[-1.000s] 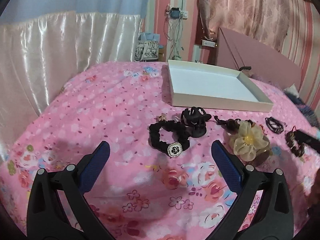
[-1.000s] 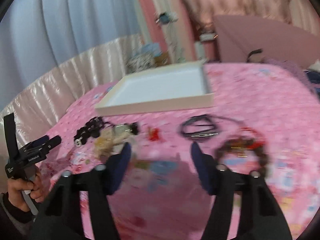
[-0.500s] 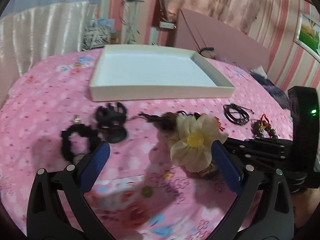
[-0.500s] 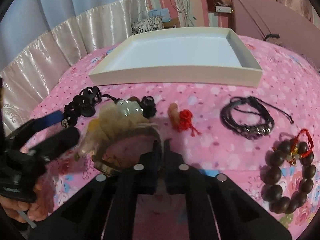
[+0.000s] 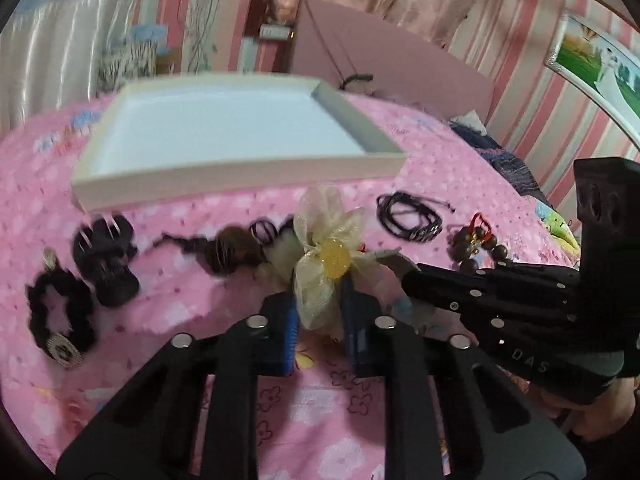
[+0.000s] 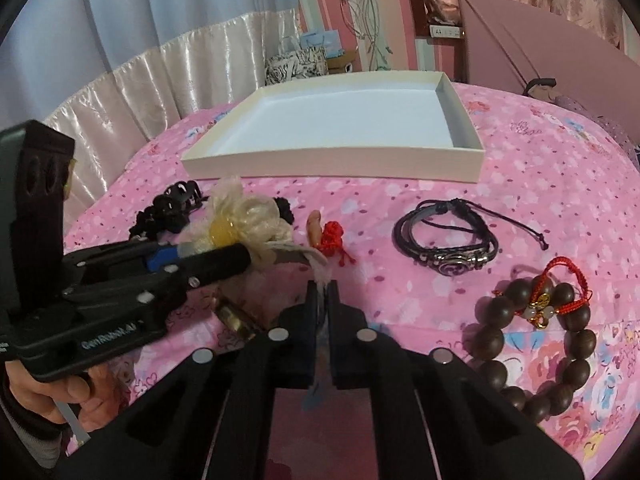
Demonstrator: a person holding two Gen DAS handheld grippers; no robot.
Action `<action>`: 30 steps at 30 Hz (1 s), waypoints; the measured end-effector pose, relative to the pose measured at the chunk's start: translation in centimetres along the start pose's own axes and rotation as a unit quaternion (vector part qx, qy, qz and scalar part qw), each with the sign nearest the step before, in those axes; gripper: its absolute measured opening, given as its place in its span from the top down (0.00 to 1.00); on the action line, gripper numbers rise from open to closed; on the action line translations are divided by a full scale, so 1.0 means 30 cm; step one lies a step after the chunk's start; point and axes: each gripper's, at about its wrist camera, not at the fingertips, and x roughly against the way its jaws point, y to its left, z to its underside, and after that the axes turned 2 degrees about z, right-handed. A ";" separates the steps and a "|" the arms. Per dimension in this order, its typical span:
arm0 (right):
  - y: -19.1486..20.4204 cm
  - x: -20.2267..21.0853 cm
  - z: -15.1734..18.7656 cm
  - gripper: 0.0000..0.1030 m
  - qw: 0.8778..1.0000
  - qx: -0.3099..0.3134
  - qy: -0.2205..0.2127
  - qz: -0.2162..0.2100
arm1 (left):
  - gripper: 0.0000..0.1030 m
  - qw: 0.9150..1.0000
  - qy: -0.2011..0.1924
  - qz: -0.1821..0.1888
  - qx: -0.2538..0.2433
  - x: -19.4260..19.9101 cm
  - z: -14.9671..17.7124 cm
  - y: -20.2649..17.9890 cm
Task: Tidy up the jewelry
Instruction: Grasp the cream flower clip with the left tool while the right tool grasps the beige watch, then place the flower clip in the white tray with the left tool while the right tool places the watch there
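Note:
A cream fabric flower hair piece (image 5: 326, 252) with a yellow centre lies on the pink floral cloth in front of a white tray (image 5: 224, 184). My left gripper (image 5: 320, 312) is shut on the flower's lower petals. In the right wrist view the flower (image 6: 240, 220) is held by the left gripper, and my right gripper (image 6: 322, 300) is shut on a thin pale strip of the flower's edge. The white tray (image 6: 332, 164) is empty.
On the cloth lie a black scrunchie (image 5: 60, 320), a black claw clip (image 5: 104, 256), a black cord bracelet (image 6: 448, 240), a wooden bead bracelet with red cord (image 6: 536, 328), a small red knot charm (image 6: 332, 240) and a gold tube (image 6: 236, 320).
The left gripper swung right from the scrunchie to the flower and closed on it. The right gripper closed and now pinches the flower's edge.

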 end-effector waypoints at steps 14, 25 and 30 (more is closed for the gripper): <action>-0.073 0.074 -0.383 0.96 0.997 -0.013 -0.079 -0.017 | 0.87 0.997 -0.055 -0.053 0.011 0.112 -0.316 0.165; -0.149 -0.198 -0.546 0.96 0.999 -0.032 -0.029 0.007 | 0.87 0.997 -0.053 -0.054 0.024 0.029 -0.510 0.273; -0.201 -0.325 -0.543 0.96 0.998 -0.052 0.003 0.017 | 0.87 0.997 -0.022 -0.054 0.042 -0.094 -0.495 0.327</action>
